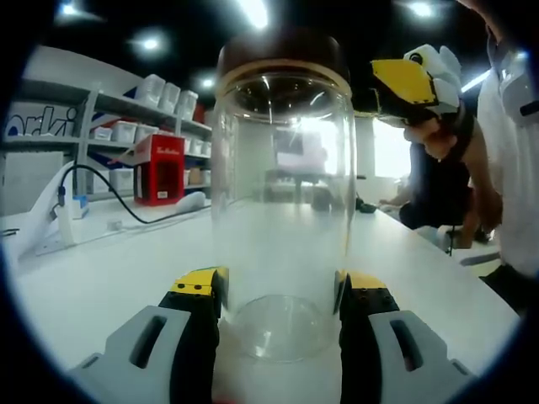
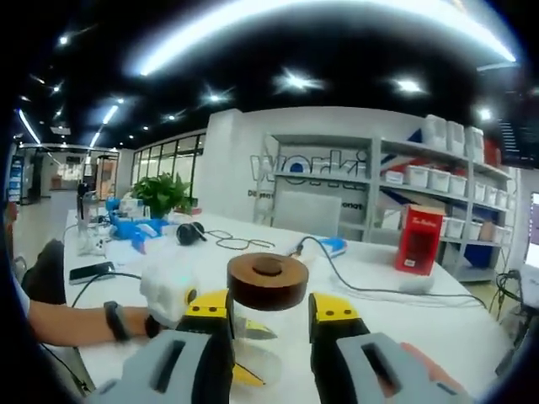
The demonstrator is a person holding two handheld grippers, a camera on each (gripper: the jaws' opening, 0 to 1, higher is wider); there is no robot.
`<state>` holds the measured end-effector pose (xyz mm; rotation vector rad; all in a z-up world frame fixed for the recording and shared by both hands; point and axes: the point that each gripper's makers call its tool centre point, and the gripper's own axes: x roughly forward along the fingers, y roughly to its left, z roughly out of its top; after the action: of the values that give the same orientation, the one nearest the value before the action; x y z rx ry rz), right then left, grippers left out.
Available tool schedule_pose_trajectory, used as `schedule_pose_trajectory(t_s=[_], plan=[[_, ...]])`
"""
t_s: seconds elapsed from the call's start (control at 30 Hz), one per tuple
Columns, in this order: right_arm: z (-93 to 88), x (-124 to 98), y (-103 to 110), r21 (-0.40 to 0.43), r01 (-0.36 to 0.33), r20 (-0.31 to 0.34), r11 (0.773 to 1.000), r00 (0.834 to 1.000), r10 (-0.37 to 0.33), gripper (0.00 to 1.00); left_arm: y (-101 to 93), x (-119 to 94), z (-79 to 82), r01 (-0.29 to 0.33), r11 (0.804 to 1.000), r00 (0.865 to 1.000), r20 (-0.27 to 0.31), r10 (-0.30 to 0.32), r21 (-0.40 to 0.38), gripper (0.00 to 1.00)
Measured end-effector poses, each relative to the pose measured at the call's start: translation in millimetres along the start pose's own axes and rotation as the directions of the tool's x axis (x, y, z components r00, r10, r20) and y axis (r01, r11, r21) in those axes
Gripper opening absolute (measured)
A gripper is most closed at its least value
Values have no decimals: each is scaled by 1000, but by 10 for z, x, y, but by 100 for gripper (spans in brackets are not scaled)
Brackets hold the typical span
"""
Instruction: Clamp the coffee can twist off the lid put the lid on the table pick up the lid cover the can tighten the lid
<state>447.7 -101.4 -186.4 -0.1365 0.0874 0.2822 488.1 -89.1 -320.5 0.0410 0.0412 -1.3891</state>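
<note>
Left gripper (image 1: 280,296) clamping the glass coffee can (image 1: 282,210) on the white table (image 1: 101,278), right gripper (image 2: 269,310) hanging parted around the brown lid (image 2: 268,281).

Both the left gripper (image 1: 282,307) and the right gripper (image 2: 269,324) are showing grey moulded bodies with slotted openings, black jaws and yellow tips. The person (image 1: 514,143) is wearing a white top and a dark wristband (image 2: 114,321).
</note>
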Motion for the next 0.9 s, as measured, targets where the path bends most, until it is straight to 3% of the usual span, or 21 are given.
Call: schedule_pose_trajectory(t_s=[0.9], plan=[[113, 160, -18, 24, -12, 22, 1000, 1000, 12, 43, 22, 5, -5, 7, 1000, 1000, 0, -7, 1, 47]])
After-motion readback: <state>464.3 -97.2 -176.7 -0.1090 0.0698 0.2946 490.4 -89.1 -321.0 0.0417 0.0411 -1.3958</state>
